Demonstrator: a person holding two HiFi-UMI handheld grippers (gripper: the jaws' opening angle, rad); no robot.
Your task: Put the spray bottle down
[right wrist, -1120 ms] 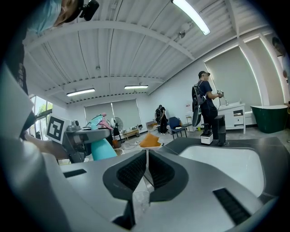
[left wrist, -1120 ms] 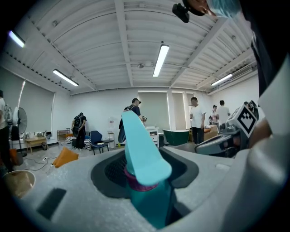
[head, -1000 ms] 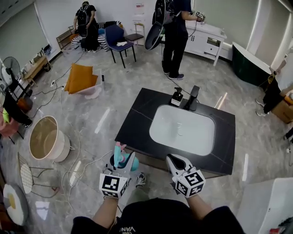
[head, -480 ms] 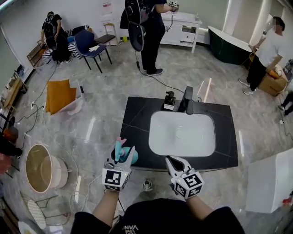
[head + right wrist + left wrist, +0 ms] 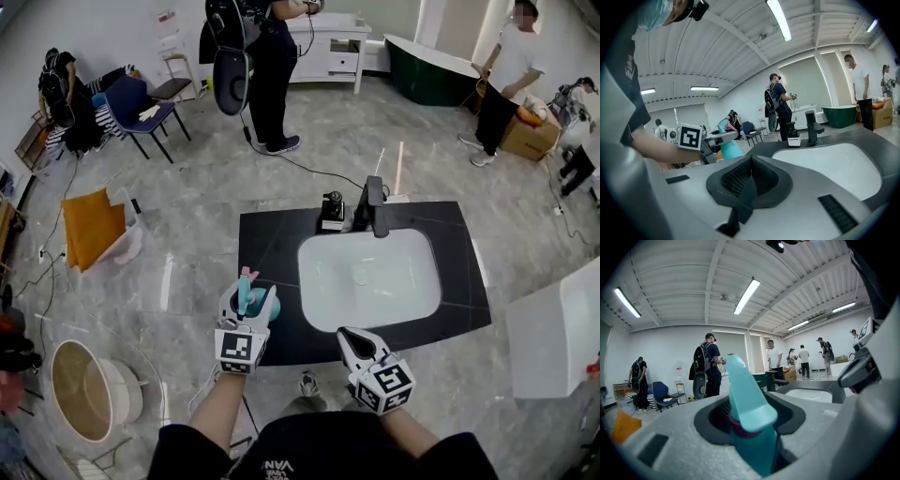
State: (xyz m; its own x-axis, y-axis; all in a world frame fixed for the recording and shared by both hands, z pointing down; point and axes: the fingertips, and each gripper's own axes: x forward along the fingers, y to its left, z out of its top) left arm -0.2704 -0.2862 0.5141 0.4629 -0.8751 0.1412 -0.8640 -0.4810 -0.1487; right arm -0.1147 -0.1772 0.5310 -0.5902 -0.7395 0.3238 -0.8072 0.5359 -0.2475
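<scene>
A teal spray bottle (image 5: 270, 307) with a pink trigger stands upright between the jaws of my left gripper (image 5: 247, 302), which is shut on it. It hangs over the left front part of the black counter (image 5: 272, 242). In the left gripper view the bottle's teal head and pink collar (image 5: 746, 404) fill the gap of the left gripper (image 5: 752, 439). My right gripper (image 5: 351, 339) sits at the counter's front edge, below the white sink (image 5: 370, 277). In the right gripper view its pads meet, so the right gripper (image 5: 749, 179) is shut on nothing. That view has the bottle (image 5: 729, 151) at the left.
A black faucet (image 5: 372, 204) and a soap dispenser (image 5: 331, 212) stand behind the sink. A white cabinet (image 5: 555, 328) is at the right, a round basket (image 5: 84, 389) on the floor at the left. Several people stand further back, beside a blue chair (image 5: 131, 105).
Both grippers have moved forward toward the counter. The left one has carried the bottle from in front of the counter's corner to over its left front part. The right stays shut.
</scene>
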